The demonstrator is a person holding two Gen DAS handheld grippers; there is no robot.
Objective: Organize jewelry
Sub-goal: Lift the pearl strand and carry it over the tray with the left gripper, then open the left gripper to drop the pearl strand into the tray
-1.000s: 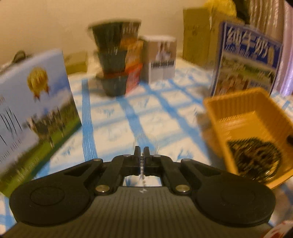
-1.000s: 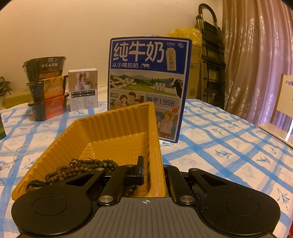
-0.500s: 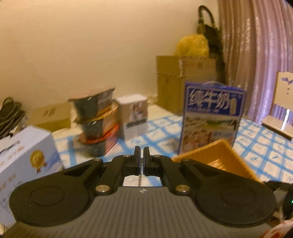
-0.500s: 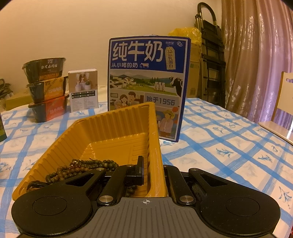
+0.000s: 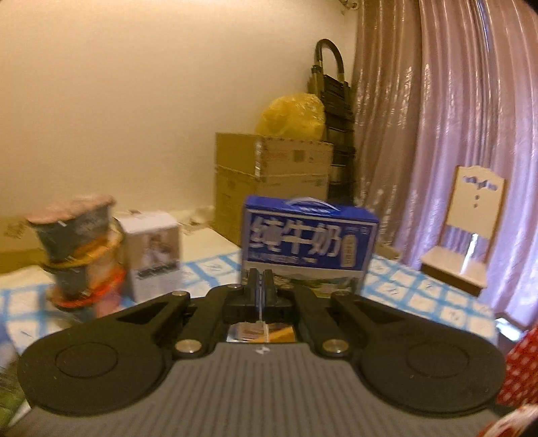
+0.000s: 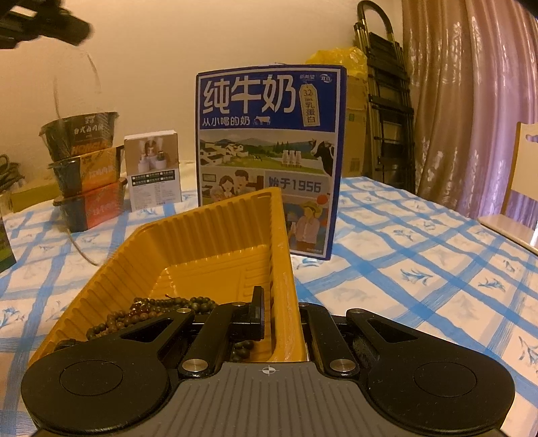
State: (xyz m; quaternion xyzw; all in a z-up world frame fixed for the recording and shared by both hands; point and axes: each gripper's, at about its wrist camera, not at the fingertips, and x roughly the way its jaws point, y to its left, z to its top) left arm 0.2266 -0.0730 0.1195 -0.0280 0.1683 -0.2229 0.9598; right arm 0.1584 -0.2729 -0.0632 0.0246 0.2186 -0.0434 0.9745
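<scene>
1. My right gripper (image 6: 269,302) is clamped on the side wall of the yellow tray (image 6: 215,242); one finger is inside, the other outside. So the tray is held steady on the checked tablecloth (image 6: 420,255).
2. A brown bead string (image 6: 148,311) already lies in the near part of the tray — this piece I count as done.
3. My left gripper (image 5: 260,285) has its fingers pressed together on a thin chain (image 6: 59,97). In the left view I see only a small bright thread between the fingers.
4. In the right view the left gripper (image 6: 43,25) is high at the upper left, and the chain hangs down from it in a faint loop. Its lower end seems to reach the tablecloth just left of the tray, but this is too blurred to be sure.
5. What is left, I judge — bring the chain over the tray, lower it and let go. Other jewelry outside the tray I cannot see.
</scene>
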